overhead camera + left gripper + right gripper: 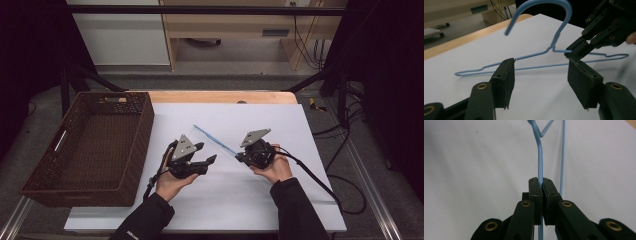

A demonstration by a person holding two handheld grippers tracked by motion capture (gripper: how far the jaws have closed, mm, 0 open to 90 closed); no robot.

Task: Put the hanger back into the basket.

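Observation:
A light blue wire hanger (215,137) hangs tilted above the white sheet (280,125). My right gripper (240,156) is shut on one wire of the hanger (540,157), and its pads pinch the wire in the right gripper view (542,182). My left gripper (207,152) sits just left of the hanger with its jaws apart. In the left gripper view the open jaws (540,77) frame the hanger (539,66), whose wires lie past the pads without touching them. The right gripper (574,52) grips the hanger near its neck, below the hook.
A dark brown wicker basket (142,140) stands at the left of the table, touching the sheet's edge. The wooden table edge (220,96) runs along the back. Cables trail from the right gripper off the table's right side.

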